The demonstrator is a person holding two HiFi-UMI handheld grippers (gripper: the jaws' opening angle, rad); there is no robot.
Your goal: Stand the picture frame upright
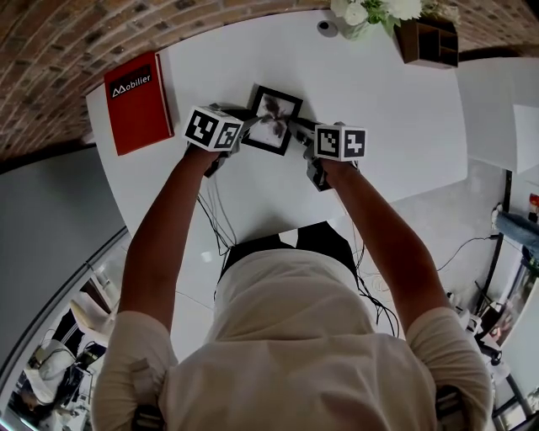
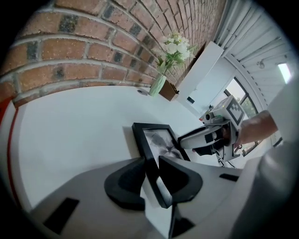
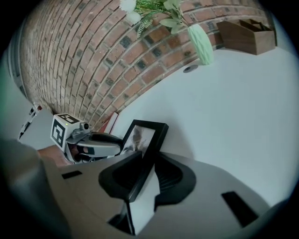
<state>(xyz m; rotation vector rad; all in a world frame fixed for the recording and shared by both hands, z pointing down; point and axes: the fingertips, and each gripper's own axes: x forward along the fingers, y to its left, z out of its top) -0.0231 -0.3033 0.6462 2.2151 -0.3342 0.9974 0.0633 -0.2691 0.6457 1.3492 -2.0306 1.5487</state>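
On the white table (image 1: 383, 126), between a red book (image 1: 137, 101) at my left and a vase of flowers (image 1: 360, 12) at the far edge, the picture frame (image 1: 274, 118) sits straight ahead of me, pinched from 2 sides. My left gripper (image 1: 251, 125) is clamped on its left edge and my right gripper (image 1: 296, 126) on its right edge, the black moulding running between each pair of jaws with the pads pressed against it. Both hands are equally near, so neither leads. The frame is close to square, its 2 gripped edges pointing away from me, its glass facing up and toward me (low and leaning back, by my reckoning, rather than upright). The lift would turn on its far edge swinging up over the near one. Hidden from every view: the frame's back, any prop or stand behind it, and whether its lower edge touches the table.
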